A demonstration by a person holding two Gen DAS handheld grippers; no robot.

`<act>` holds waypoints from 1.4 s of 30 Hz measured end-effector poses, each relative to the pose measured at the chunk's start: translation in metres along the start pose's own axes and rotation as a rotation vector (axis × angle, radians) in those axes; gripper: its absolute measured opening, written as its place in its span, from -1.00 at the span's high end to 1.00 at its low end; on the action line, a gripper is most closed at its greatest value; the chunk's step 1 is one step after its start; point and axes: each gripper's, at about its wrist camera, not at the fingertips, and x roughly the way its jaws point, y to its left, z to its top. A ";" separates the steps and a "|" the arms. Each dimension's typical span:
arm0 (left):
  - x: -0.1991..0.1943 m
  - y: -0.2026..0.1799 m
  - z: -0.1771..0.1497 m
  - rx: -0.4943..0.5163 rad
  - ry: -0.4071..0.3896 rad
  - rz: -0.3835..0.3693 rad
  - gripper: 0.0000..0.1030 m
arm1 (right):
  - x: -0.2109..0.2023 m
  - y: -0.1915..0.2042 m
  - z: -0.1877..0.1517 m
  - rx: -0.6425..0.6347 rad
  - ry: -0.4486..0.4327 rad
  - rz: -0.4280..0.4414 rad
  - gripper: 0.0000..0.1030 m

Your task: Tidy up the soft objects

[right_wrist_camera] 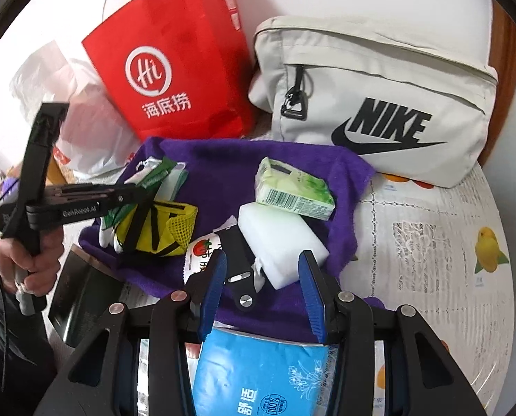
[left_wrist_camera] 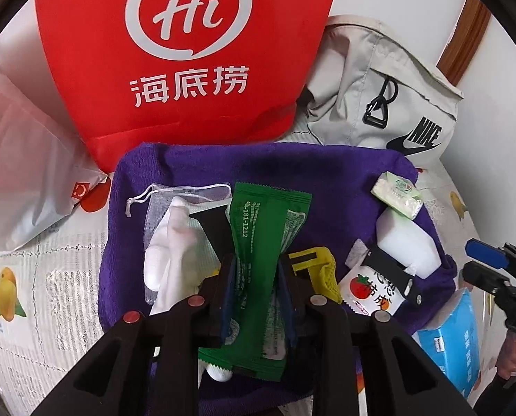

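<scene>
My left gripper (left_wrist_camera: 256,270) is shut on a green sachet (left_wrist_camera: 261,242) and holds it over a purple towel (left_wrist_camera: 292,166). On the towel lie a mesh drawstring pouch (left_wrist_camera: 174,204), a white glove (left_wrist_camera: 174,249), a yellow mesh pouch (left_wrist_camera: 322,270), a tomato-print packet (left_wrist_camera: 369,291), a white sponge block (left_wrist_camera: 407,239) and a green tissue pack (left_wrist_camera: 396,197). My right gripper (right_wrist_camera: 263,277) is open, above the towel's near edge (right_wrist_camera: 275,315), close to the sponge block (right_wrist_camera: 282,239) and a black strap (right_wrist_camera: 239,263). The left gripper (right_wrist_camera: 133,190) shows at the left in the right wrist view.
A red paper bag (left_wrist_camera: 185,52) and a grey Nike bag (right_wrist_camera: 379,104) stand behind the towel by the wall. A white plastic bag (left_wrist_camera: 18,159) lies at the left. A blue tissue pack (right_wrist_camera: 258,374) lies under my right gripper. The tablecloth (right_wrist_camera: 431,242) is lace with fruit prints.
</scene>
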 end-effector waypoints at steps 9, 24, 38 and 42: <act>-0.001 -0.005 0.001 0.001 0.023 0.018 -0.05 | 0.003 0.006 -0.005 -0.017 0.031 0.008 0.16; -0.092 -0.025 -0.030 0.026 -0.061 0.081 -0.40 | -0.055 0.038 -0.017 0.006 -0.020 -0.007 -0.29; -0.196 -0.056 -0.113 -0.017 -0.196 0.167 -0.94 | -0.118 0.056 -0.058 0.073 -0.068 -0.141 -0.88; -0.226 -0.067 -0.147 -0.024 -0.245 0.203 -0.95 | -0.141 0.072 -0.076 0.066 -0.108 -0.145 -0.97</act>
